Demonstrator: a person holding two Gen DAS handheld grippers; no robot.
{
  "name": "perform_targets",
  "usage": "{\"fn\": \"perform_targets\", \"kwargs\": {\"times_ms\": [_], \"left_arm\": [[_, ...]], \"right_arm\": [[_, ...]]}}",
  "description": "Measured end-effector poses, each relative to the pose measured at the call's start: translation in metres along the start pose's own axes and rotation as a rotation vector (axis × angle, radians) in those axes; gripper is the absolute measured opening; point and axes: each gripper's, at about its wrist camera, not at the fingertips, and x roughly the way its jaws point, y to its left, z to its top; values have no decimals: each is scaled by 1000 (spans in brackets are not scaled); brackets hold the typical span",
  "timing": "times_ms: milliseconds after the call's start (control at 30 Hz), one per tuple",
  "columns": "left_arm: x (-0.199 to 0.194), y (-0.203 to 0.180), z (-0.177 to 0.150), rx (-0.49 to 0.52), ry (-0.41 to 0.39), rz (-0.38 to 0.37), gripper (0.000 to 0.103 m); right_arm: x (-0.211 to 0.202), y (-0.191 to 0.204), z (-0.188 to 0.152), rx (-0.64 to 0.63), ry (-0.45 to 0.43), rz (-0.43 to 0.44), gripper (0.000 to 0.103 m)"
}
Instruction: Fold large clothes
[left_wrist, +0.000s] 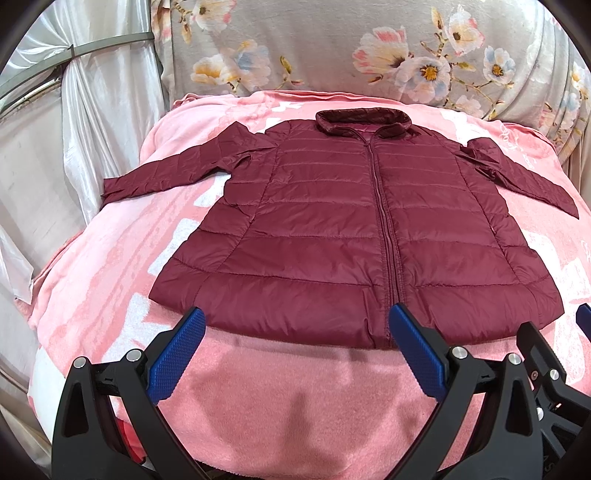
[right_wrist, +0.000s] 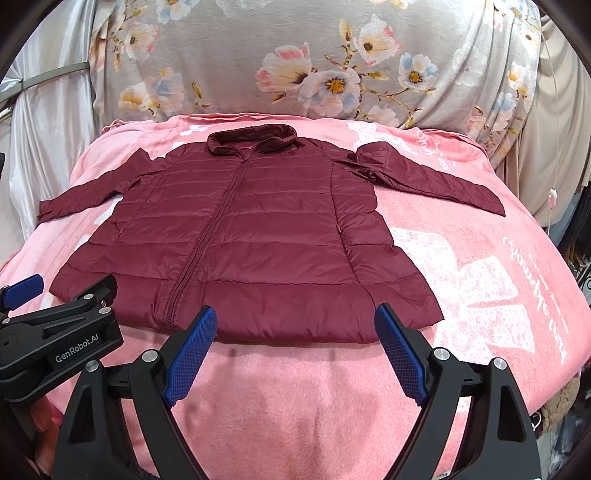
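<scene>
A dark red quilted jacket (left_wrist: 351, 229) lies flat and zipped, front up, on a pink blanket (left_wrist: 280, 387), collar at the far side, both sleeves spread out to the sides. It also shows in the right wrist view (right_wrist: 258, 240). My left gripper (left_wrist: 297, 319) is open and empty, its blue pads just before the left half of the hem. My right gripper (right_wrist: 295, 317) is open and empty, just before the right half of the hem. The left gripper's body (right_wrist: 59, 332) shows at the lower left of the right wrist view.
The pink blanket (right_wrist: 480, 277) with white print covers the whole surface. A grey floral cloth (left_wrist: 332, 48) hangs behind it. Shiny white drapes (left_wrist: 74, 129) hang at the left. A thin cable (right_wrist: 552, 192) hangs at the right edge.
</scene>
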Motion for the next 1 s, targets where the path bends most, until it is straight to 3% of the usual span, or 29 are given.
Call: {"fn": "perform_targets", "kwargs": {"times_ms": [1000], "left_arm": [[-1, 3, -1, -1, 3, 5, 97]], "right_arm": [[0, 0, 0, 2, 2, 5, 85]]}}
